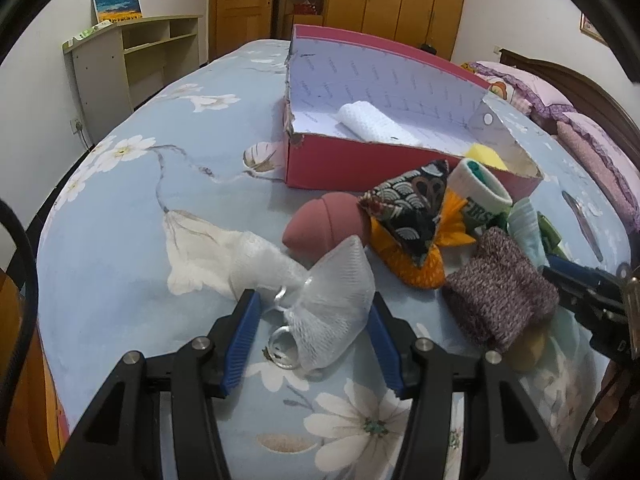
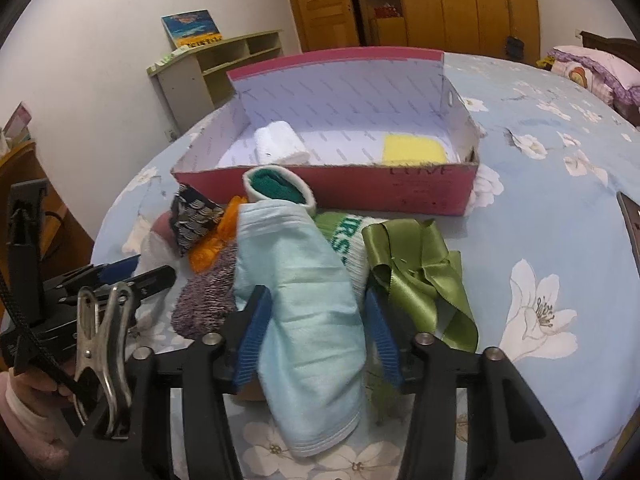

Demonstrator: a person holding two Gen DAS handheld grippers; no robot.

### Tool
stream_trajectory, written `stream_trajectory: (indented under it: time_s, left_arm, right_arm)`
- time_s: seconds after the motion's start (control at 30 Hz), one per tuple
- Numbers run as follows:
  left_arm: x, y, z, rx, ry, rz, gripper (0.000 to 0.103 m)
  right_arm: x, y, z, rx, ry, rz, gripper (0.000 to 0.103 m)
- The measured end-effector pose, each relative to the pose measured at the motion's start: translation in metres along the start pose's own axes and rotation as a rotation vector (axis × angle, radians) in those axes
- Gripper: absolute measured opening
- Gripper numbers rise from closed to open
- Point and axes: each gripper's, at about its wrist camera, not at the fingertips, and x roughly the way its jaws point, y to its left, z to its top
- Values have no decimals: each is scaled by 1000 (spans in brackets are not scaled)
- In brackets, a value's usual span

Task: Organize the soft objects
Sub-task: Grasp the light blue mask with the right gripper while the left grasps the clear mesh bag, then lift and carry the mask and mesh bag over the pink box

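While both jaws stand spread, left gripper (image 1: 312, 316) straddles mesh pouch (image 1: 328, 300), right gripper (image 2: 316, 316) blue cloth (image 2: 304, 300).

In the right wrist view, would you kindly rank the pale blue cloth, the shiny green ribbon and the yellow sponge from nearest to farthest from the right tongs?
1. Pale blue cloth: lying between the right tongs.
2. Shiny green satin ribbon: just right of the tongs, on the bedspread.
3. Yellow sponge: farthest, inside the pink cardboard box, at its right end.
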Motion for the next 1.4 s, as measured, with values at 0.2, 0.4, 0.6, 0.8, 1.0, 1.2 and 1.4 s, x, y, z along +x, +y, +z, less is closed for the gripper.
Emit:
stream_trajectory:
  time_s: [0.2, 0.4, 0.6, 0.8, 1.0, 1.2, 1.4]
  left_arm:
    - [-4, 0, -3, 3, -5, -9, 40]
    - [-10, 0, -2, 2, -15, -29, 27]
    - [-24, -4, -1, 18, -37, -50, 22]
    - [-42, -8, 0, 12, -77, -72, 21]
    - [-60, -11, 3, 14, -116, -88, 21]
    - [-82, -20, 10, 36, -172, -98, 21]
    - [-102, -34, 17, 75, -229, -114, 21]
  right_arm:
    - [2, -2, -2, 16, 4, 28, 51]
    - [-2, -3, -3, 27, -9, 74, 33]
    - [-13, 7, -4, -16, -63, 67, 26]
    - [-32, 12, -2, -16, -120, 87, 25]
    - [-51, 16, 2, -19, -166, 89, 25]
    - [-72, 20, 8, -14, -220, 87, 25]
    - [-86, 24, 10, -5, -243, 88, 25]
